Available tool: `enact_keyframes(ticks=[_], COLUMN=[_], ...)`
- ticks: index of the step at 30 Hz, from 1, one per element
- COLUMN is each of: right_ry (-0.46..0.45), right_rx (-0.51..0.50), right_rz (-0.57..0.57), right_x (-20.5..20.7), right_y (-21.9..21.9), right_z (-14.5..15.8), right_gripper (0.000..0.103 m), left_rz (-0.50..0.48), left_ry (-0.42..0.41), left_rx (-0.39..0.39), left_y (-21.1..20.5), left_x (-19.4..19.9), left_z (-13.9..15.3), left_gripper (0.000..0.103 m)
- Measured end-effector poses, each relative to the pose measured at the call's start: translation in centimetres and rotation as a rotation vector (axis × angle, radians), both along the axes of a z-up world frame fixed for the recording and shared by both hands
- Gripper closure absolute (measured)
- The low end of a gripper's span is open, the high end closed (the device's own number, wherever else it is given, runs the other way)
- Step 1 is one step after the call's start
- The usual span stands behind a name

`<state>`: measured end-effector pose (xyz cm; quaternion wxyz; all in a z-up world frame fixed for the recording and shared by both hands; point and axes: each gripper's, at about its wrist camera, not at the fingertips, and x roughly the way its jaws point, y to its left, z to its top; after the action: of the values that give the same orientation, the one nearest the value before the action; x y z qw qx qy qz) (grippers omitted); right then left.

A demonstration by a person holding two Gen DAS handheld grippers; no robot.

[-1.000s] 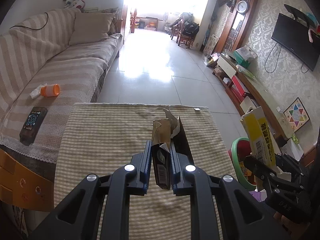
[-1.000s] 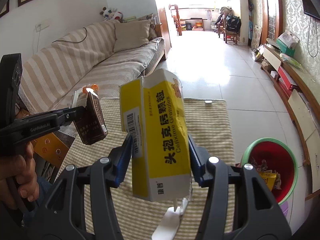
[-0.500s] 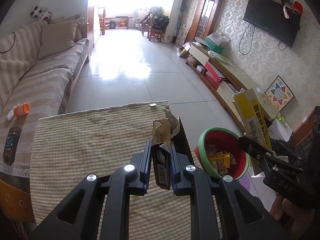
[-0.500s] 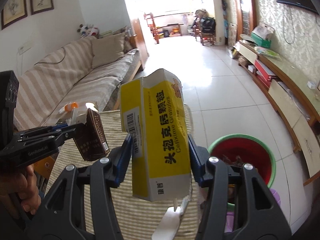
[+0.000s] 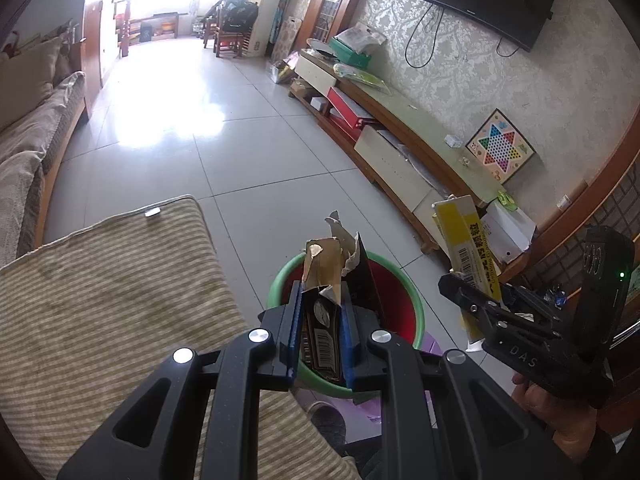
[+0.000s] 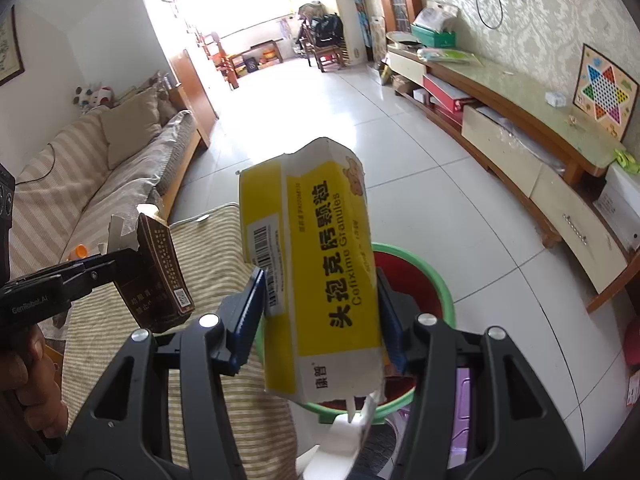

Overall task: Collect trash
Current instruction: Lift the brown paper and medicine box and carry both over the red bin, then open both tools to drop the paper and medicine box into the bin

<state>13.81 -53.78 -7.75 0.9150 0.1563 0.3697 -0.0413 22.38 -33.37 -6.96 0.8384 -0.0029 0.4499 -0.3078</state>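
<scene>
Your yellow medicine box (image 6: 316,268) sits clamped in the right gripper (image 6: 320,316) over the near rim of the trash bin (image 6: 436,284). The dark cigarette pack (image 5: 320,320) is pinched tight in your left gripper (image 5: 320,328), also above it. Release too early and either could land on the striped cloth (image 5: 112,296).

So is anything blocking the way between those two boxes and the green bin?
Nothing visible. The yellow box and the dark carton, each clamped in a hand-held gripper, hang right over the open bin, with only air below them.
</scene>
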Motion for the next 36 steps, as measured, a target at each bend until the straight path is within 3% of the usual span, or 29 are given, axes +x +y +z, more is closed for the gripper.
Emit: enact_keyframes(ticks=[6, 8, 9, 10, 11, 15, 19, 27, 36], right_ry=[0.02, 0.021, 0.02, 0.021, 0.019, 0.017, 0.004, -0.07, -0.16], right_rx=[0.017, 0.019, 0.015, 0.011, 0.012, 0.008, -0.009, -0.104, -0.126], right_rz=[-0.019, -0.03, -0.04, -0.051, -0.056, -0.066, -0.062, -0.004, 0.092], right_x=[0.7, 1.0, 0.9, 0.9, 1.1, 1.0, 0.8, 0.1, -2.4], right_y=[-1.9, -2.1, -2.1, -2.1, -2.4, -2.4, -1.5, 3.7, 13.2], right_z=[-1.7, -2.0, -2.1, -2.2, -2.2, -2.2, -1.3, 3.3, 7.7], right_gripper=[0.051, 0.043, 0.034, 0.028, 0.027, 0.013, 0.005, 0.005, 0.005], left_rz=[-0.033, -0.049, -0.058, -0.055, -0.044, -0.02, 0.009, 0.099, 0.299], left_ry=[0.019, 0.029, 0.039, 0.039, 0.027, 0.011, -0.031, -0.095, -0.221], left_rx=[0.014, 0.009, 0.007, 0.005, -0.004, -0.009, -0.012, 0.019, 0.05], left_y=[-2.9, -3.6, -3.8, -4.0, -3.8, -2.8, -0.8, 6.4, 18.2], left_x=[0.7, 1.0, 1.1, 1.2, 1.2, 1.2, 0.8, -1.2, -5.7], left_z=[-1.4, -1.7, -1.9, -1.8, -1.7, -1.2, 0.1, 3.0, 7.3], left_gripper=[0.089, 0.086, 0.077, 0.046, 0.024, 0.021, 0.008, 0.008, 0.008])
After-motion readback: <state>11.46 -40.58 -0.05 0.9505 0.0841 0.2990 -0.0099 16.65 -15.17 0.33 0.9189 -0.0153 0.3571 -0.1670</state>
